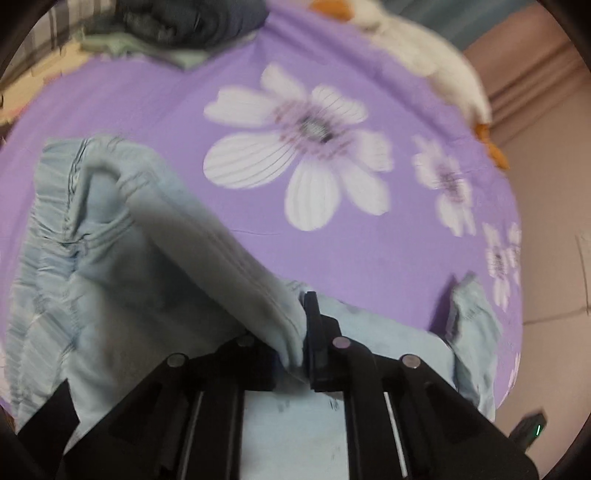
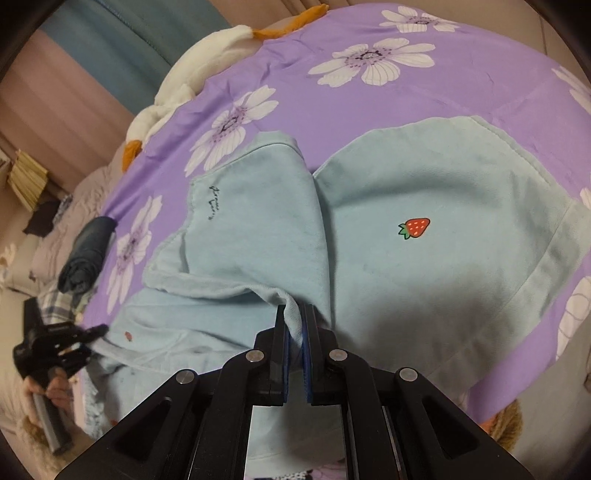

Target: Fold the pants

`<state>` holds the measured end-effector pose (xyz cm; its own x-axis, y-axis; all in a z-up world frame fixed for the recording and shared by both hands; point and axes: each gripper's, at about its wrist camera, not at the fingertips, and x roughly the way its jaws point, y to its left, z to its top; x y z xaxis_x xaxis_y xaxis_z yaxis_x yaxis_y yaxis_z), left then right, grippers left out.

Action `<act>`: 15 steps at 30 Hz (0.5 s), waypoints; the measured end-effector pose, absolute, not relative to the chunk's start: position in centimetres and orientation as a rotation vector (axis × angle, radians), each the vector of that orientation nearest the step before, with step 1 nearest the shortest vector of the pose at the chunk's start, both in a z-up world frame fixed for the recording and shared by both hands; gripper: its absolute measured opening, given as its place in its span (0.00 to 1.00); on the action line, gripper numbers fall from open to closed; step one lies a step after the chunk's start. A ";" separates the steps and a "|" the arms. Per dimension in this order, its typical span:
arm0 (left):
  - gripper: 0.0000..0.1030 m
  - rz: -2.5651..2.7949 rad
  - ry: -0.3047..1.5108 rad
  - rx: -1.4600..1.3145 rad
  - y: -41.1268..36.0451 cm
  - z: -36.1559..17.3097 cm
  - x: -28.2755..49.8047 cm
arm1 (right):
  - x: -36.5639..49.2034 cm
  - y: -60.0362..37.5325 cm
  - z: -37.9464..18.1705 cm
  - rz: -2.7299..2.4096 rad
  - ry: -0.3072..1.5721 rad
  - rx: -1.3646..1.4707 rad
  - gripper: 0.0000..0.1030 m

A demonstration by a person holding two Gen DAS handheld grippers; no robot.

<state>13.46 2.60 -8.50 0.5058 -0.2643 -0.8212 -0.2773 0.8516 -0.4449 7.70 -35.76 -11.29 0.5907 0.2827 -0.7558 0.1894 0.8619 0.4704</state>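
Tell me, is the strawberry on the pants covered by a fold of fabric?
No, the strawberry shows fully on a flat, smooth stretch of the light blue pants.

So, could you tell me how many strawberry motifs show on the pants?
2: a large strawberry on the flat right panel of the pants, and a small reddish one near the left edge; folds may hide more.

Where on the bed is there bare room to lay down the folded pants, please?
Bare purple sheet lies beyond the pants, between them and the white plush toy. Crowded: the far corner, with rolled dark clothes. Both grippers, left gripper and right gripper, grip fabric.
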 end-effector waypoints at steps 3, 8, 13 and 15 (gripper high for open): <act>0.09 -0.078 0.964 -0.601 2.6 -5.5 9.2 | 7.5 -35.7 -10.4 0.038 0.921 0.522 0.07; 0.10 -0.149 0.977 -0.565 1.4 -6.1 1.8 | 6.9 -35.8 -9.5 -0.024 0.879 0.438 0.07; 0.14 -0.152 1.136 -0.613 0.8 -12.7 -1.3 | 6.7 -35.4 -10.4 -0.067 0.897 0.367 0.06; 0.17 -0.161 1.126 -0.647 1.2 -13.1 -1.9 | 6.9 -35.1 -11.0 -0.082 0.918 0.338 0.06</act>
<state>-1.89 1.17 -13.09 0.4402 -0.4339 -0.7861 -0.1961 0.8079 -0.5558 6.85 -35.11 -11.04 0.6086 0.0734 -0.7901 0.2130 0.9441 0.2517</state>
